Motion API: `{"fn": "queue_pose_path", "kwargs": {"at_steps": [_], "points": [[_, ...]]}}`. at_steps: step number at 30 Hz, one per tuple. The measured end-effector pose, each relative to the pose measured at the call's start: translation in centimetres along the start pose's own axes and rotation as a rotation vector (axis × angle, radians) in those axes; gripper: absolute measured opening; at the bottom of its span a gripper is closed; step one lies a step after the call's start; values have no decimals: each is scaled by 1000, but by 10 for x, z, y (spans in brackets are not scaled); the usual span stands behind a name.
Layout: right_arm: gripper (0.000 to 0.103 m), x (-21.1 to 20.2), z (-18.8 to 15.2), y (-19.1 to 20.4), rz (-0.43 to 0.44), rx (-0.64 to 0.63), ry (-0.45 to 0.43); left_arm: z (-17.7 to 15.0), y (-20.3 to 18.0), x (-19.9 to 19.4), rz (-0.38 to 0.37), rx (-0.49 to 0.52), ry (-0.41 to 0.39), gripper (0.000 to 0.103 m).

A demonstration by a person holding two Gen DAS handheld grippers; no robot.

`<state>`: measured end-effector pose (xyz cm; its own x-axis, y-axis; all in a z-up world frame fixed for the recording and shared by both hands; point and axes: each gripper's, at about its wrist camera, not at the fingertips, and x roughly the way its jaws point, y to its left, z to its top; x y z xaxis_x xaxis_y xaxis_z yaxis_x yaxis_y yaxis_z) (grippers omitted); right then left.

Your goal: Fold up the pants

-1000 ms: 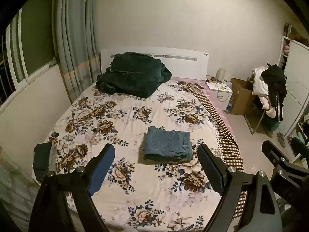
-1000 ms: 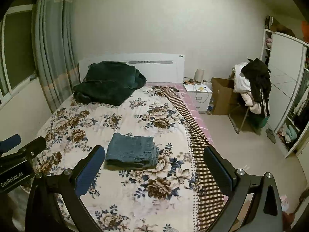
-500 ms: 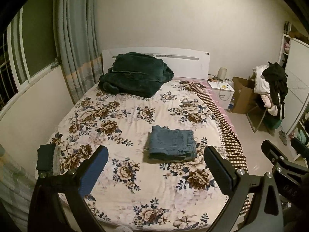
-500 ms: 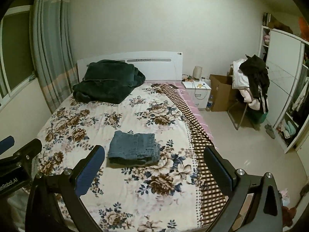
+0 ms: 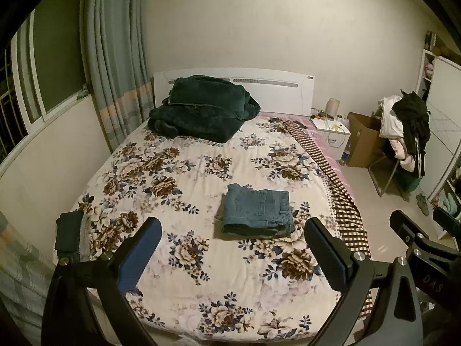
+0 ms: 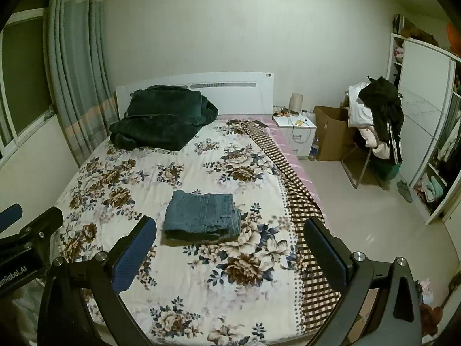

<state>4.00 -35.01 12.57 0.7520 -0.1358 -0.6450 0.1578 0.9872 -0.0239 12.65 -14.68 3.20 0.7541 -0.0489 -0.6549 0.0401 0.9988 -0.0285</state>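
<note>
The blue jeans (image 5: pixel 257 212) lie folded into a compact rectangle on the floral bedspread (image 5: pixel 184 190), right of the bed's middle. They also show in the right wrist view (image 6: pixel 203 215). My left gripper (image 5: pixel 232 255) is open and empty, held well back from the jeans above the foot of the bed. My right gripper (image 6: pixel 229 255) is open and empty too, also held back, to the right of the left one. Neither gripper touches the jeans.
A dark green blanket (image 5: pixel 201 108) is piled by the white headboard. A small dark folded item (image 5: pixel 69 232) lies at the bed's left edge. A nightstand (image 6: pixel 296 135), a cardboard box (image 6: pixel 331 132) and a chair heaped with clothes (image 6: pixel 377 121) stand to the right. A wardrobe (image 6: pixel 426 132) is at far right.
Both grippers have drawn back and up from the bed, so the jeans look smaller and farther off. The jeans have not moved.
</note>
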Motion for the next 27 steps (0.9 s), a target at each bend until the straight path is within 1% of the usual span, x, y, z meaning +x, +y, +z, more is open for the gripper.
{"fn": "queue_pose_path", "kwargs": {"at_steps": [6, 27], "points": [[103, 1, -3, -1, 5, 3, 5, -1, -4, 2, 9, -2, 8, 101], [103, 6, -1, -1, 39, -5, 19, -2, -1, 1, 8, -7, 7, 101]]}}
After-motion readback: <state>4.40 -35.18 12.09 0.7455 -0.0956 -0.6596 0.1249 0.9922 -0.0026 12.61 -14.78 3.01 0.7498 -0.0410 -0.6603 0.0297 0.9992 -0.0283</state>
